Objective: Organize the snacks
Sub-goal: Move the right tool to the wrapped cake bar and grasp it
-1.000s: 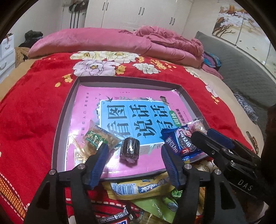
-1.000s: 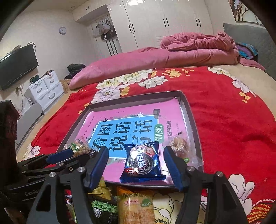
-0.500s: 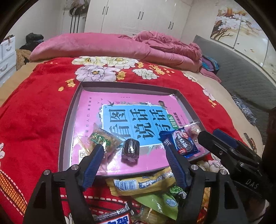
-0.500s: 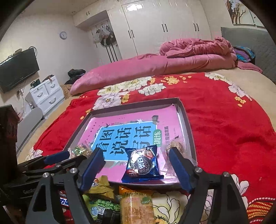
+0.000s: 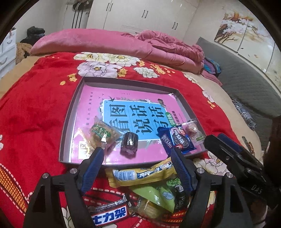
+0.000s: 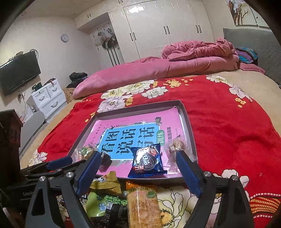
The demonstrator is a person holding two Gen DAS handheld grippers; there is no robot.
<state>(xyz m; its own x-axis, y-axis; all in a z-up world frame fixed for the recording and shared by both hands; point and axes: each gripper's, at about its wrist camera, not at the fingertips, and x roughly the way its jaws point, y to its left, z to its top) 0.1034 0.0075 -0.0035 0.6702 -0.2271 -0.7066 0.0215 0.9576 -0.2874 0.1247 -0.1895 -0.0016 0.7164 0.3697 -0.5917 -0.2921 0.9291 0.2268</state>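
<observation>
Red bedspread (image 5: 35, 112) — four tray (image 5: 70, 112) snacks (image 5: 129, 140)

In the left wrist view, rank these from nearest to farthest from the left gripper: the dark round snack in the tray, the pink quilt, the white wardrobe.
1. Dark round snack: in the tray's near end, just beyond the opening, empty jaws of the left gripper.
2. Pink quilt: across the far end of the bed.
3. White wardrobe: against the back wall, behind the quilt.

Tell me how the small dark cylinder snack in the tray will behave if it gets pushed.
The dark cylinder snack lies on its side, so it will probably roll. The glossy pink book cover beneath likely gives little grip. Its shiny wrapper may slip between gripper pads.
</observation>
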